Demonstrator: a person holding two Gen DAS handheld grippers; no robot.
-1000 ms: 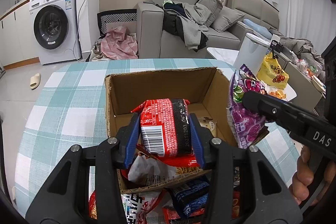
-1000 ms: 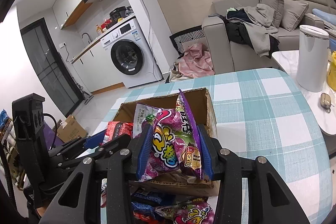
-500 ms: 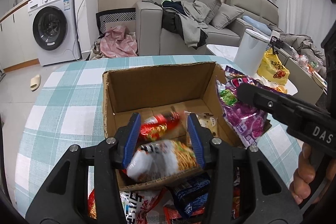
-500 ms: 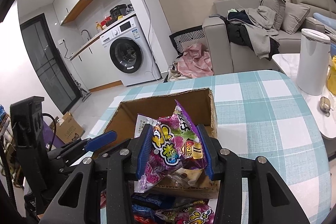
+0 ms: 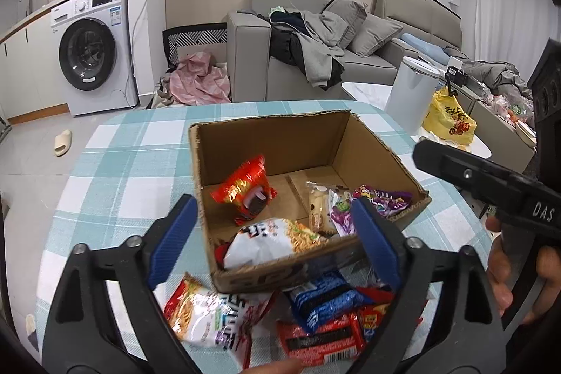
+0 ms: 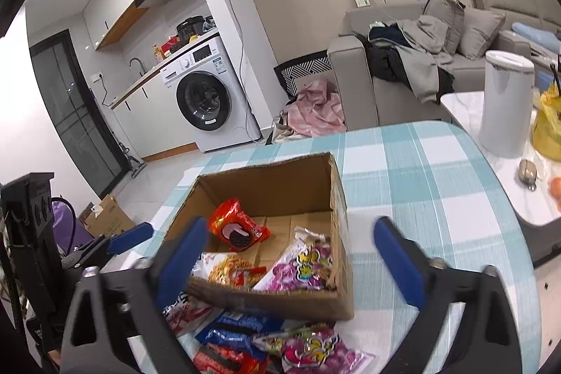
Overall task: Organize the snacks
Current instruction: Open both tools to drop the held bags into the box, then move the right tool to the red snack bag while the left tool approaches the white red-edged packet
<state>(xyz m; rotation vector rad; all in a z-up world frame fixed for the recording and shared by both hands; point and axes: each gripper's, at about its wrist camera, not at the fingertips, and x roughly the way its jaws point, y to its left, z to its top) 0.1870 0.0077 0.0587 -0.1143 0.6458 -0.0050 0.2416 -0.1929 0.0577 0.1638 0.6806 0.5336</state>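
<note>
1. Drop-off step, by the look of it: left claw [image 5: 273,240] with blue pads spreading apart and nothing between them, hovering over the near wall of the cardboard box [image 5: 270,142]
2. Same deal on the right claw [image 6: 287,258]: pads opening wide, empty, poised above the box's near edge
3. Already inside the box: red cookie pack [image 5: 245,191] leaning toward the back left, white noodle bag [image 5: 273,240] slumped against the front wall, purple candy bag [image 6: 301,269] in the front right corner, plus a small pale wrapped snack [image 5: 317,202] between them
4. Still out on the checked tabletop [image 5: 115,160], just in front of the box: another noodle bag [image 5: 210,314], a blue pack [image 5: 322,298], a red-and-black pack [image 5: 322,342] and a second purple bag [image 6: 315,349], all piled touching each other
5. Probably around halfway, judging by the pile versus the box
6. Next up, most likely: pull both claws back toward the pile, tip down, pick one loose pack each
7. Tricky bit: packs overlap and are crinkly, so better to go for a top one and pinch across the middle, not a slippery corner
</note>
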